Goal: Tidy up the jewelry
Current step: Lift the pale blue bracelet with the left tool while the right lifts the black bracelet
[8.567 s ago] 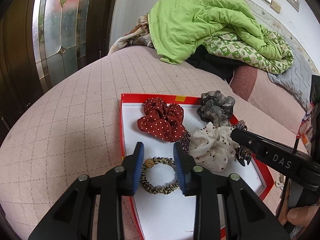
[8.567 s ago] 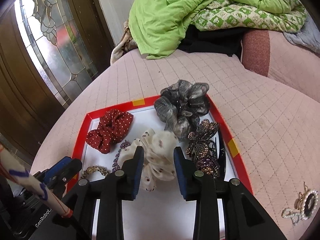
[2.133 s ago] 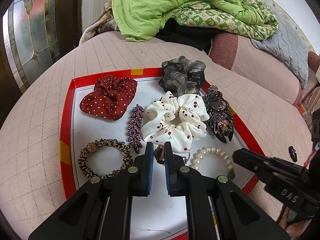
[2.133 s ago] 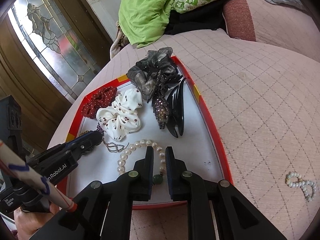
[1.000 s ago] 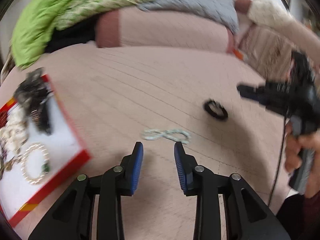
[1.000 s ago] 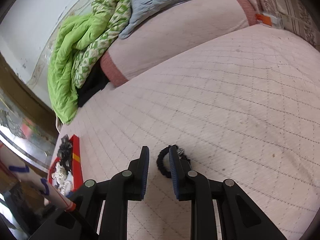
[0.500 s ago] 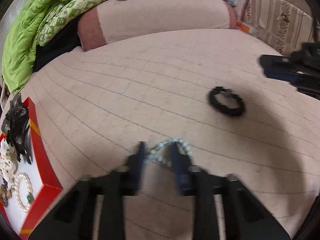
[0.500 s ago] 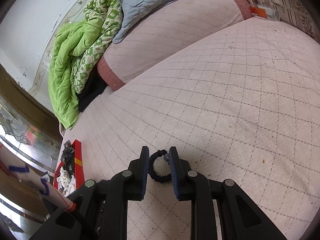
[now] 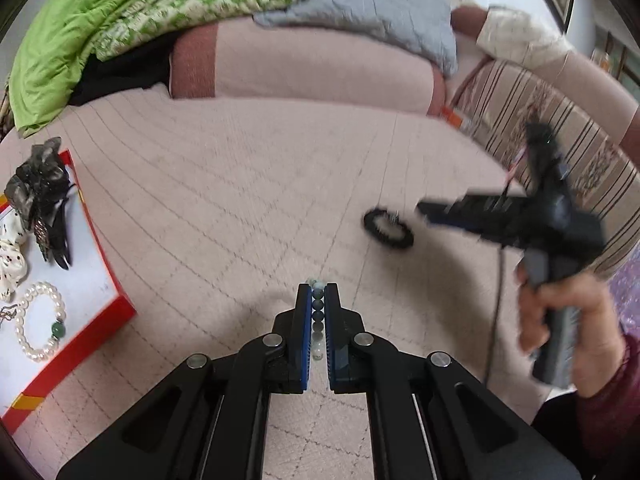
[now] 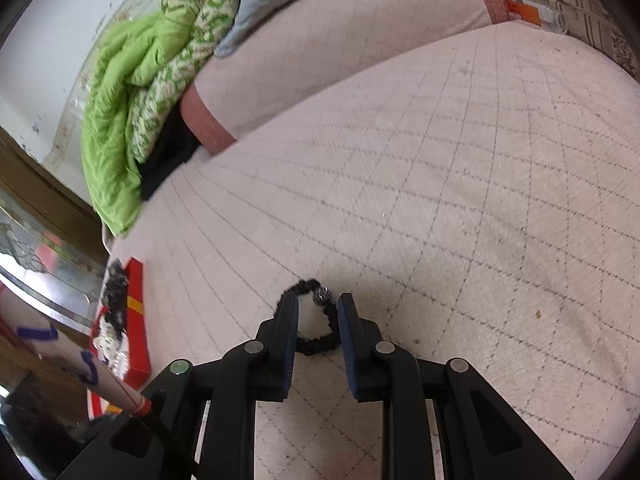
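My left gripper (image 9: 318, 292) is shut on a pale bead bracelet (image 9: 317, 312) whose beads show between the blue pads, just above the pink quilted bed. A black beaded bracelet (image 9: 388, 229) lies on the bed to the right, with my right gripper (image 9: 424, 210) beside it. In the right wrist view my right gripper (image 10: 318, 304) is open with its fingers on either side of the black bracelet (image 10: 310, 338). The red tray (image 9: 96, 312) at the left holds a pearl bracelet (image 9: 38, 322), scrunchies and hair clips.
A long pink bolster (image 9: 300, 68) with green (image 9: 100, 12) and grey (image 9: 372, 8) quilts runs along the back. A striped sofa (image 9: 560, 132) stands at the right. A wooden door with patterned glass (image 10: 36, 240) is at the left in the right wrist view.
My left gripper has closed on the pale bead bracelet. My right gripper has opened wider around the black bracelet and come closer to it.
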`<action>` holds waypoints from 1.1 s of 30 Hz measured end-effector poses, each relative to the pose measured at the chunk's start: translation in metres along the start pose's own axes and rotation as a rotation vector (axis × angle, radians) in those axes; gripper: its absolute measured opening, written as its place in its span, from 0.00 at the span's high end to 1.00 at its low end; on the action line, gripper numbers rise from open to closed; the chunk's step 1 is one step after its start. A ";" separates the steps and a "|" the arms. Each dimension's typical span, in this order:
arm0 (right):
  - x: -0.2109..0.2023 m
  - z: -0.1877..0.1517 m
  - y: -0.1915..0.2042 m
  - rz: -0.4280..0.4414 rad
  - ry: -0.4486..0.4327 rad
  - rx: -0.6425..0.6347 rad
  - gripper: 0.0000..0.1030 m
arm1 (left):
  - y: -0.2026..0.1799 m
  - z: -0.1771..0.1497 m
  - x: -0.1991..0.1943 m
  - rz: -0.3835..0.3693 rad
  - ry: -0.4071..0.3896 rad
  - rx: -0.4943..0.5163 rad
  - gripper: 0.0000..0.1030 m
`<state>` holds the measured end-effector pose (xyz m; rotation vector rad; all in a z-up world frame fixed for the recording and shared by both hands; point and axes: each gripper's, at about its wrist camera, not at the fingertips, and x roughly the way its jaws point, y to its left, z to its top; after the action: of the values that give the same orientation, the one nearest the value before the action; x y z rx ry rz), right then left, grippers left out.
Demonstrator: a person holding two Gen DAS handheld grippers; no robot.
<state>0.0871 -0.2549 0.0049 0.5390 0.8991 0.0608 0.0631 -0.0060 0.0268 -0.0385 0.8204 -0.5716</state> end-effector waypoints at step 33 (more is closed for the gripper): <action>0.027 -0.015 0.026 -0.230 0.041 -0.242 0.80 | 0.015 0.014 -0.013 0.008 -0.060 0.011 0.94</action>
<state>0.0976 -0.2189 -0.0099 0.2083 0.9730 -0.0280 0.0724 0.0110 0.0415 -0.0422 0.7587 -0.5652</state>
